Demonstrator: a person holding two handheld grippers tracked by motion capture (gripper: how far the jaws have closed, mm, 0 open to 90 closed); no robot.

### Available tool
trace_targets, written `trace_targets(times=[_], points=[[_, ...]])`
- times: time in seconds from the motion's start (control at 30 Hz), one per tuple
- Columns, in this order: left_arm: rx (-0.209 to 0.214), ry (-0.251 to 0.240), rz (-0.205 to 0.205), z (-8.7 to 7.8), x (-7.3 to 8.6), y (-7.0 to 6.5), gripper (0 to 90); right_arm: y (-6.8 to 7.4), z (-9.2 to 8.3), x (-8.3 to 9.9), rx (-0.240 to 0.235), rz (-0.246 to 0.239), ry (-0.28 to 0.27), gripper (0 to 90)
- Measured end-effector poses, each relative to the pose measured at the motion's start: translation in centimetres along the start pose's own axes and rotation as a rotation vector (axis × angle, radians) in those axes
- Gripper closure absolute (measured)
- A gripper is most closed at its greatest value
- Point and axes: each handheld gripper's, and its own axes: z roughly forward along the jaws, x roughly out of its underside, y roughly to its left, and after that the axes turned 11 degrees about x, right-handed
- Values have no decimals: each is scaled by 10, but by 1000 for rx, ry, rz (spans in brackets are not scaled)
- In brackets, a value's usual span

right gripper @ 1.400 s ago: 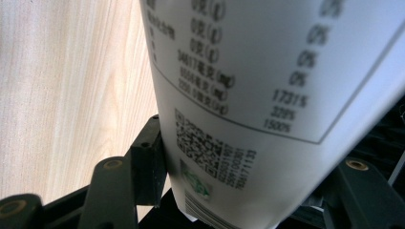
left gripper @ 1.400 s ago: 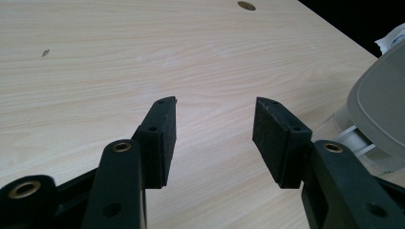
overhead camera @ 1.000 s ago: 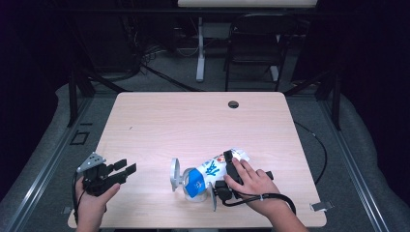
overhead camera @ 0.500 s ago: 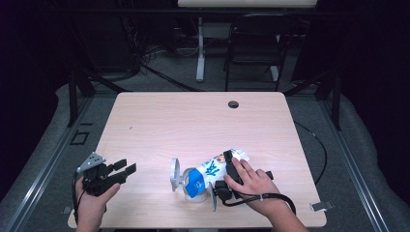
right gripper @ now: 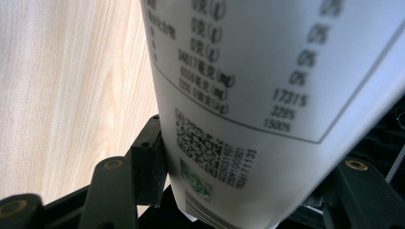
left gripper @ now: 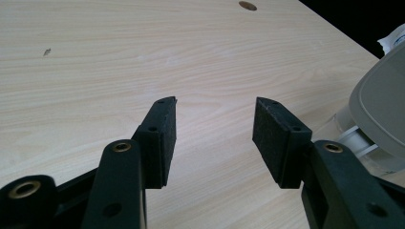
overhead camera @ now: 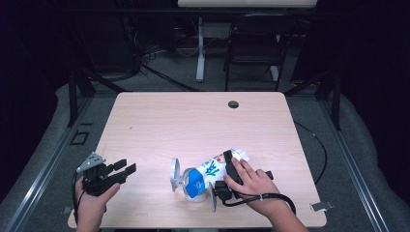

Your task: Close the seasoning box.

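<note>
A white and blue printed packet point(overhead camera: 209, 170) lies tilted on the wooden table point(overhead camera: 193, 121) near its front edge. My right gripper point(overhead camera: 220, 177), under a hand, is shut on the packet's right part. In the right gripper view the packet point(right gripper: 248, 95) shows a printed table and a QR code, and the left jaw presses against its side. A grey and white round-ended object point(overhead camera: 175, 175) touches the packet's left end. My left gripper point(overhead camera: 126, 166) rests at the table's front left, open with nothing between its pads point(left gripper: 165, 138).
A round cable hole point(overhead camera: 233, 104) sits near the table's far edge. The grey object point(left gripper: 382, 105) shows at the right of the left gripper view. A black cable point(overhead camera: 261, 197) trails from the right gripper. Dark chairs and stands are behind the table.
</note>
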Motion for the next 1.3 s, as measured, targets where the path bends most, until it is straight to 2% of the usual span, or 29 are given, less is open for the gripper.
trace_targets(times=[1.3], points=[[-5, -7, -7, -2, 1, 2, 509, -3, 1, 1, 6, -21, -13, 422]])
